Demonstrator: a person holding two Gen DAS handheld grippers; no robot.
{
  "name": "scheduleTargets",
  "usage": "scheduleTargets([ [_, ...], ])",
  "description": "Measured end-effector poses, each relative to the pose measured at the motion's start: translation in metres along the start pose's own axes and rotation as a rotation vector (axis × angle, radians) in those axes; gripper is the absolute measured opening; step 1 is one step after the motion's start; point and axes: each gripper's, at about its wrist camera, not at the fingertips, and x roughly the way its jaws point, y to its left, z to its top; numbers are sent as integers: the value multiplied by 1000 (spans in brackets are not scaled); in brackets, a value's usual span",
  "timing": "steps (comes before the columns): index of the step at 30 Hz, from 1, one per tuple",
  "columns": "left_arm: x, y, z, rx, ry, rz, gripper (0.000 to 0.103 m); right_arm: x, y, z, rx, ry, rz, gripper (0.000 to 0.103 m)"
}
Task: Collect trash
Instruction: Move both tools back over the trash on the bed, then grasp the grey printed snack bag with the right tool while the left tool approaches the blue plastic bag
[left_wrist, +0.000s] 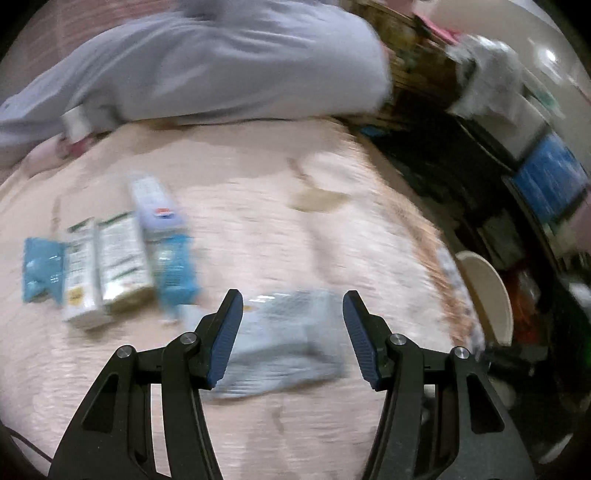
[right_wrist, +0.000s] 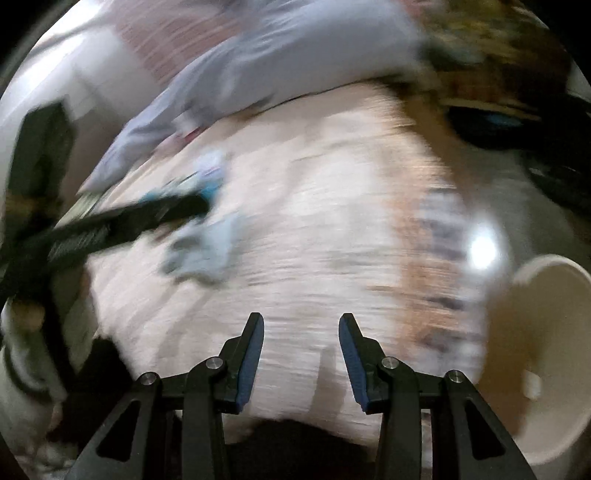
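Note:
A row of trash lies on the pink blanket (left_wrist: 295, 229): blue packets (left_wrist: 40, 269), two white-and-green cartons (left_wrist: 114, 254) and a white packet with a red-blue logo (left_wrist: 155, 206). A crumpled grey-blue plastic wrapper (left_wrist: 284, 347) lies nearer. My left gripper (left_wrist: 293, 297) hangs open over it, and its pads do not press on it. From the right wrist, the left gripper (right_wrist: 199, 205) is a blurred black bar above the same wrapper (right_wrist: 207, 251). My right gripper (right_wrist: 301, 318) is open over bare blanket, with nothing between its fingers. Both views are motion-blurred.
A cream round bin (right_wrist: 546, 350) stands off the bed's right edge, and shows again as the bin (left_wrist: 487, 295) in the left wrist view. Grey bedding (left_wrist: 221, 62) is heaped at the far side. Beyond the bed's right edge are dark floor, clutter and a blue screen (left_wrist: 550, 181).

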Motion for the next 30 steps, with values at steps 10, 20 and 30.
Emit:
scheduleTargets([
  [10,-27,96,3,-142,-41,104,55,96,70,40,-152,245,182,40],
  [20,-27,140,-11,-198,-25,136,55,135,41,141,-6,91,-61,40],
  [30,-29,176,-25,-267,-22,132,55,137,76,125,35,87,-23,79],
])
